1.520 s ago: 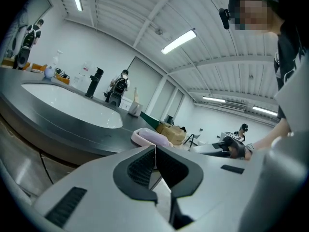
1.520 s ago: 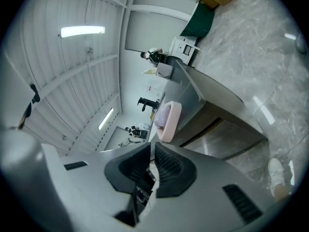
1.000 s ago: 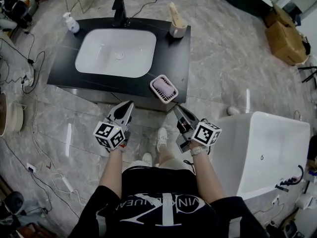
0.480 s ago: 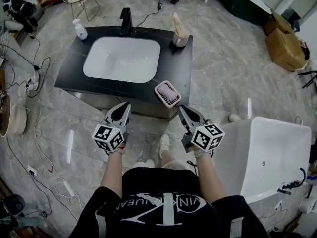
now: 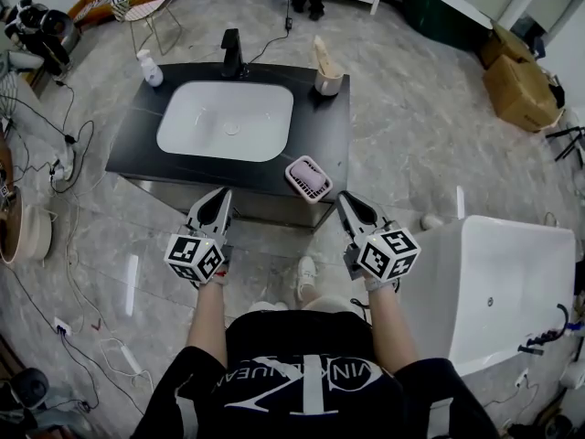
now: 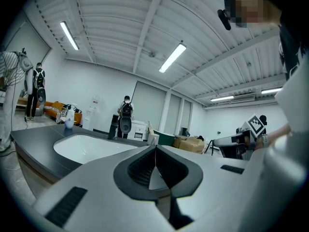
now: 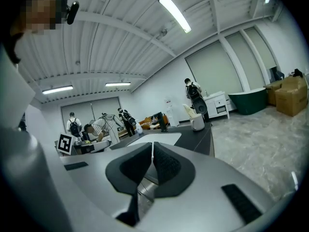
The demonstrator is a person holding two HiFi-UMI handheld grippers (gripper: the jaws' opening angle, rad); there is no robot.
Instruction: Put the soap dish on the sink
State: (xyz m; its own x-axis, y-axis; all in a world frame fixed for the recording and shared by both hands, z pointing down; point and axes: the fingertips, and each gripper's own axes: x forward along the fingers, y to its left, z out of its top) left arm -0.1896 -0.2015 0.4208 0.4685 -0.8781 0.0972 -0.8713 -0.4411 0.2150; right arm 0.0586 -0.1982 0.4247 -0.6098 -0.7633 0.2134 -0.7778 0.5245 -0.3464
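Soap dish (image 5: 308, 177), pink, slatted, rounded white sink (image 5: 196, 117)

Support: black vanity countertop (image 5: 331, 140)
Centre-left: white sink basin (image 5: 187, 117), sunk into the top
12 o'clock of basin: black faucet (image 5: 233, 53), at the back edge
10 o'clock: white soap dispenser bottle (image 5: 149, 69), at the back left corner
2 o'clock: beige cup (image 5: 327, 80), near the back right corner
4 o'clock: pink soap dish (image 5: 308, 178) with a pink bar, at the front edge near the right corner
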